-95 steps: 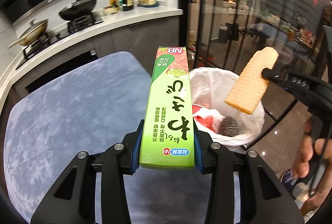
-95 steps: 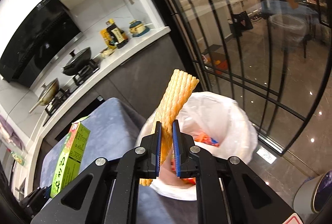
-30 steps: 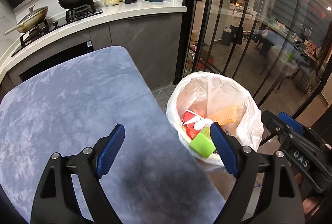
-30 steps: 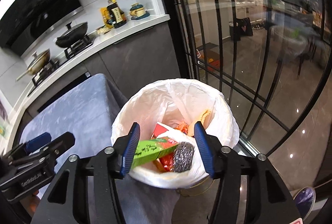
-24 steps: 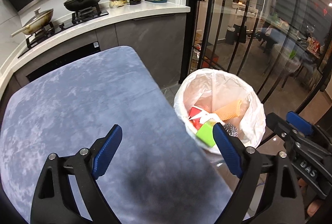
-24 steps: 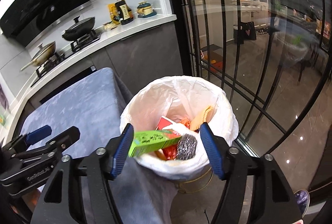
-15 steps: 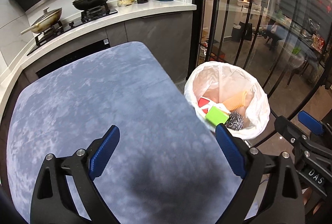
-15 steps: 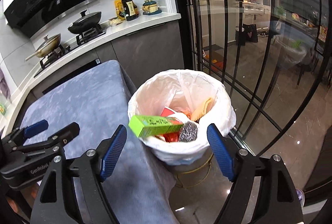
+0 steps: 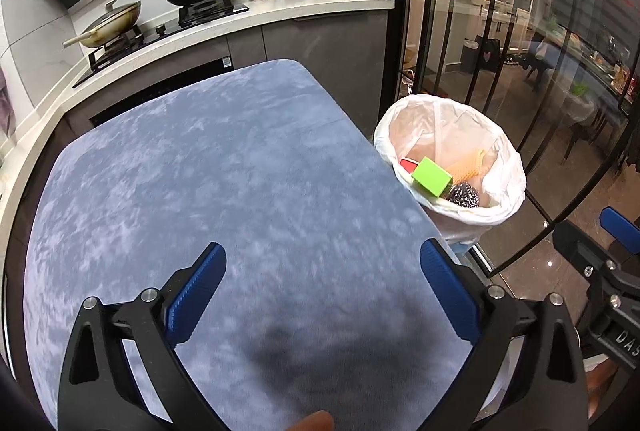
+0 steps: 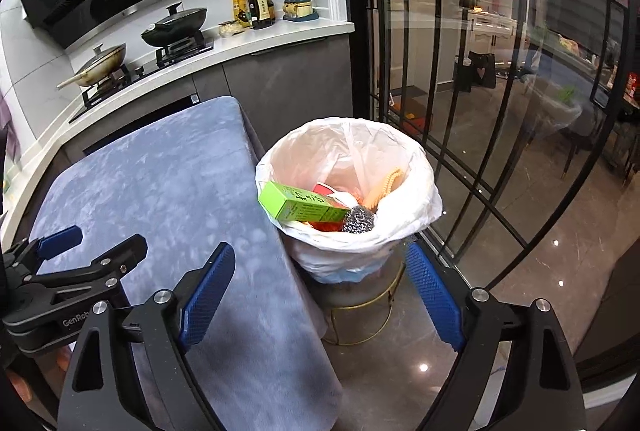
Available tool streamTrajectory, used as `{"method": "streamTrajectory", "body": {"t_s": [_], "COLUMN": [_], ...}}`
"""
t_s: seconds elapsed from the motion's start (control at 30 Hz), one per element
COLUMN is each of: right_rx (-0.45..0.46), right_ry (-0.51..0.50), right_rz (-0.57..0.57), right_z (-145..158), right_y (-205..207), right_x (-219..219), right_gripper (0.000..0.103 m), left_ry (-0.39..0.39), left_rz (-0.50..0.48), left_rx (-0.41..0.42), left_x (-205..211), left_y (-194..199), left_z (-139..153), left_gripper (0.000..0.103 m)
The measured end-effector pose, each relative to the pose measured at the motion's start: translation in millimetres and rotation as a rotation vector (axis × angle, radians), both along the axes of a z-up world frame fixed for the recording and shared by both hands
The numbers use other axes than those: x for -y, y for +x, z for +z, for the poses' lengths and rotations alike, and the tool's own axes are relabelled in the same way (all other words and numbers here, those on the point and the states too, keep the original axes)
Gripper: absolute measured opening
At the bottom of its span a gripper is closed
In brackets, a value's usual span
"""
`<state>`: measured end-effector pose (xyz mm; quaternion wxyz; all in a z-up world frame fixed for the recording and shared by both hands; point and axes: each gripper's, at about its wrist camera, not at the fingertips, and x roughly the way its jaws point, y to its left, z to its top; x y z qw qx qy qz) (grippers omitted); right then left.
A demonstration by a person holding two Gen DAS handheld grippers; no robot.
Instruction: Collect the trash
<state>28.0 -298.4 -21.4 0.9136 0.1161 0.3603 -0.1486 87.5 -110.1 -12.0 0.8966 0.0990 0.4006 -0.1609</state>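
Note:
A bin with a white liner (image 9: 508, 167) (image 10: 416, 159) stands beside the right edge of the blue-grey table (image 9: 200, 171) (image 10: 160, 171). In it lie a green box (image 9: 431, 176) (image 10: 300, 205), a yellow sponge (image 9: 468, 169) (image 10: 384, 187), a steel scourer (image 9: 463, 196) (image 10: 359, 221) and red packaging. My left gripper (image 9: 322, 285) is open and empty above the table's near part. My right gripper (image 10: 320, 285) is open and empty, short of the bin and above the table's edge. The left gripper also shows in the right wrist view (image 10: 90, 245).
A kitchen counter (image 9: 280, 7) runs behind the table with two pans, bottles and jars. Glass doors with black frames (image 10: 460, 71) stand right of the bin. The bin sits on a gold wire stand (image 10: 360, 319) on a glossy floor.
Both grippers let go of the green box and the sponge, which now lie in the bin. Both have since drawn back and up from the bin, jaws wide open.

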Motion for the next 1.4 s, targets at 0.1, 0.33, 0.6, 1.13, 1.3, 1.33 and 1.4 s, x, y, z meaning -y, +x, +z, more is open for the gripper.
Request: {"method": "streamTrajectory", "body": {"t_s": [0.1, 0.33, 0.6, 1.13, 1.3, 1.33, 1.4], "right_rx": [0.001, -0.024, -0.016, -0.023, -0.022, -0.021, -0.021], "right_ry": [0.025, 0.015, -0.003, -0.026, -0.028, -0.027, -0.03], "right_rz": [-0.006, -0.002, 0.019, 0.032, 0.029, 0.029, 0.026], "right_z": [-1.8, -8.4, -5.8, -5.5, -5.8, -6.1, -6.2], "right_y": [-5.8, -14.0, -22.0, -22.4, -23.4, -23.8, -24.1], "right_x": [0.0, -3.6, -14.0, -21.2, -20.7, -21.1, -20.6], "right_gripper": [0.095, 0.096, 0.096, 0.096, 0.096, 0.096, 0.096], "left_ry": [0.011, 0.024, 0.032, 0.038, 0.038, 0.039, 0.038], "left_rz": [0.009, 0.017, 0.021, 0.038, 0.036, 0.036, 0.032], "left_rx": [0.0, 0.003, -0.002, 0.026, 0.039, 0.037, 0.032], "left_x": [-3.0, -6.6, -8.9, -10.0, -8.5, -8.2, -7.6], "left_y": [-7.4, -18.4, -28.3, -31.5, -32.7, -32.3, -31.8], "left_z": [-1.7, -4.7, -5.2, -0.9, 1.6, 1.4, 1.4], "left_gripper": [0.093, 0.094, 0.094, 0.094, 0.094, 0.094, 0.094]}}
